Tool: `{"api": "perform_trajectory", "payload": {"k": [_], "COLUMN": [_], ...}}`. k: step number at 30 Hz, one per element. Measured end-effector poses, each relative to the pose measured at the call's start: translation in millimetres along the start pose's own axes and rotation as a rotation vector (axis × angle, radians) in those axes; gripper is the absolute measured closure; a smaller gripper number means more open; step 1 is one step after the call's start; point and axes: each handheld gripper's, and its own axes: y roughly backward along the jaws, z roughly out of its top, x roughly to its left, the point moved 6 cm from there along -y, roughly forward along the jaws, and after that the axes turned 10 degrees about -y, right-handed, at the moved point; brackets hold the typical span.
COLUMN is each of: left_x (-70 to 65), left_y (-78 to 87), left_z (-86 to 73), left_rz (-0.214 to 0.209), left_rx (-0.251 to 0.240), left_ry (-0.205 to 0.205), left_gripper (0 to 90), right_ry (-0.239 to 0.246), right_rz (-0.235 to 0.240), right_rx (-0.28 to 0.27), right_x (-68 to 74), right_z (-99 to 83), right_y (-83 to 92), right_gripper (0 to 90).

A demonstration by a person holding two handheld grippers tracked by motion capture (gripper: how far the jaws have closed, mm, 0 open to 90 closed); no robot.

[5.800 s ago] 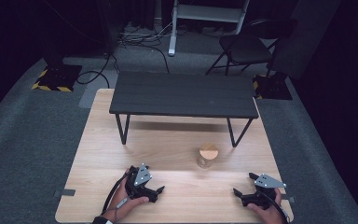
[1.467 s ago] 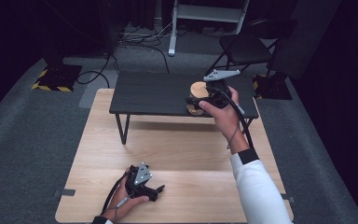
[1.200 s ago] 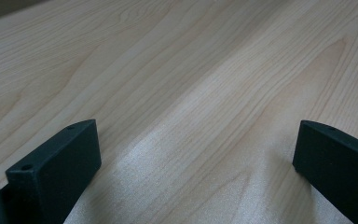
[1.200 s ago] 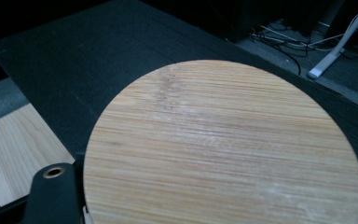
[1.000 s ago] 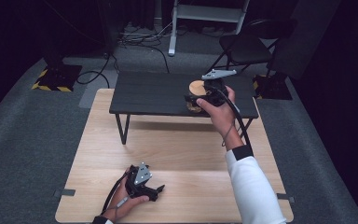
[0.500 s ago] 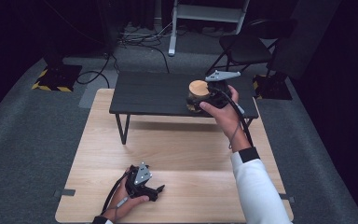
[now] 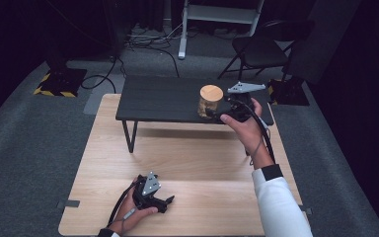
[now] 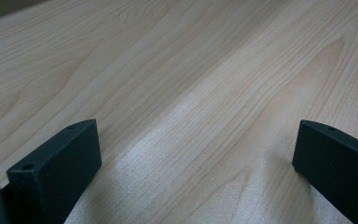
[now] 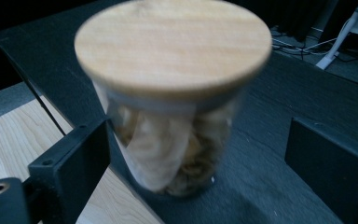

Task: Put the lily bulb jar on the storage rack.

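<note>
A glass jar with a round wooden lid stands upright near the right front of the low black table. In the right gripper view the jar holds pale crumpled contents. My right gripper sits just right of it, and its jaws have just been opening. The right gripper is open: the jar stands between the jaws, and the right-hand jaw is well clear of the glass. My left gripper rests on the light wooden table. The left gripper is open over bare wood.
The black table stands on thin legs on the far half of the wooden table. Behind it on the grey carpet are a dark folding chair, a white stand, loose cables and a yellow-striped base.
The jar, once on the wooden table, was carried up onto the black table. In the last second the right gripper let go of it and drew back slightly. The left gripper kept still.
</note>
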Motion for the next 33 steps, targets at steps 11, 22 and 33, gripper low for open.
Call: {"api": "perform_trajectory", "payload": {"k": [11,22,33], "left_x": [-0.1,-0.1,-0.5], "left_y": [0.0,0.1,0.1], "left_z": [0.0,0.0,0.0], "left_rz": [0.000,0.000,0.003], "left_rx": [0.000,0.000,0.000], "left_ry": [0.000,-0.001,-0.002], "left_gripper": [1.0,1.1,1.2], "right_ry": [0.017,0.113,0.120], "right_rz": [0.020,-0.018,-0.042], "right_rx": [-0.048,-0.105,-0.110], "right_x": [-2.9,5.2,4.7], "right_z": [-28.8,-81.9,-149.0], "right_y": [23.2,49.0,73.6], "right_gripper": [6.2,6.1,6.1]}}
